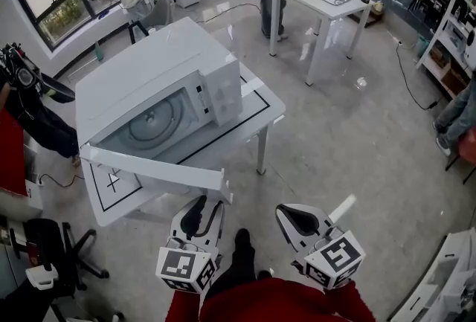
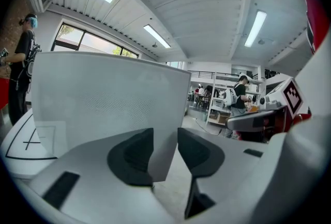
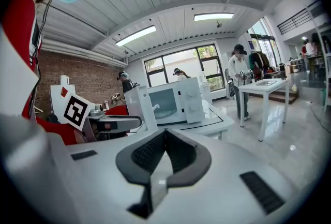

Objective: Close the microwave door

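The microwave (image 1: 156, 75) sat on the white worktop (image 1: 262, 106) ahead of me and a little to the left. Its door (image 1: 152, 173) stood open, the panel running from its hinge at the far left across to a free edge that pointed my way. That free edge was what mattered. It lay just ahead of the left gripper (image 1: 202, 209), whose jaws stood released and spread apart. In the left gripper view the door's upright edge lined up with the gap between them. I saw no pad pressing on it, and I could not tell whether it was inside the gap or just beyond. The right gripper (image 1: 292, 215) hung off to the right, apart from the door, its jaws clenched together on nothing. I judged the left the nearer hand for the push: forward against the face turned toward me, to swing the free edge back to the cavity.
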The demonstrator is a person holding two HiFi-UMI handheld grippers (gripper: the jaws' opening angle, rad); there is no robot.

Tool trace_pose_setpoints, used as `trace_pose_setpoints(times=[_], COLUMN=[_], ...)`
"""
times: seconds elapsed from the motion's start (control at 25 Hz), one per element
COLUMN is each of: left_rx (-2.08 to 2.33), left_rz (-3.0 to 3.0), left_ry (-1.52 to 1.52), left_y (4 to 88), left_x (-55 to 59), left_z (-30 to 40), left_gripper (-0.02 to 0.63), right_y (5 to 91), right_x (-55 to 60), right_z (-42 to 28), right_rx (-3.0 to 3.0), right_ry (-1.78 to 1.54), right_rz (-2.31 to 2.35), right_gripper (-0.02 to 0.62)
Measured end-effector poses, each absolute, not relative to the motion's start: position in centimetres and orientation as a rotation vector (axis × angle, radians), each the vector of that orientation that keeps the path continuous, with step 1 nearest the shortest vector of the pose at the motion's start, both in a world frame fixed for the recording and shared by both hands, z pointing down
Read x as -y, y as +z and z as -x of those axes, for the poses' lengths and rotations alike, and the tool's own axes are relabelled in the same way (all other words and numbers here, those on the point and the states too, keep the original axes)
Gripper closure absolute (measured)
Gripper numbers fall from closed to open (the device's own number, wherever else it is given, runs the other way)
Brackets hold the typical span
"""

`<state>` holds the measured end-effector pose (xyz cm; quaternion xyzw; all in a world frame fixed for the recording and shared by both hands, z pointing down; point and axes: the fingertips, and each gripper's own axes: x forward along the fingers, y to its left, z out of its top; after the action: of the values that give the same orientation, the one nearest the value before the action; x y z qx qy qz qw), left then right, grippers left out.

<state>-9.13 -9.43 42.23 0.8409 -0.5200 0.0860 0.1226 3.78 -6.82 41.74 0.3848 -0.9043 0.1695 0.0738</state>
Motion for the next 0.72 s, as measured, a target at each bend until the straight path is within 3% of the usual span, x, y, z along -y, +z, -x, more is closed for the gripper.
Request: trace_pose_setpoints(times=[0.72], left_rx=[1.465], left_rz=[-2.499], left_ry=[0.270], left_y=[41.7], left_x=[13.2], left_z=[8.4], left_gripper=[0.463], right_y=[41.2], right_x=[10.0], right_z=[-2.4], right_rx=[2.709], right_ry=[0.451], right_rz=[-1.153], right_gripper=[0.581])
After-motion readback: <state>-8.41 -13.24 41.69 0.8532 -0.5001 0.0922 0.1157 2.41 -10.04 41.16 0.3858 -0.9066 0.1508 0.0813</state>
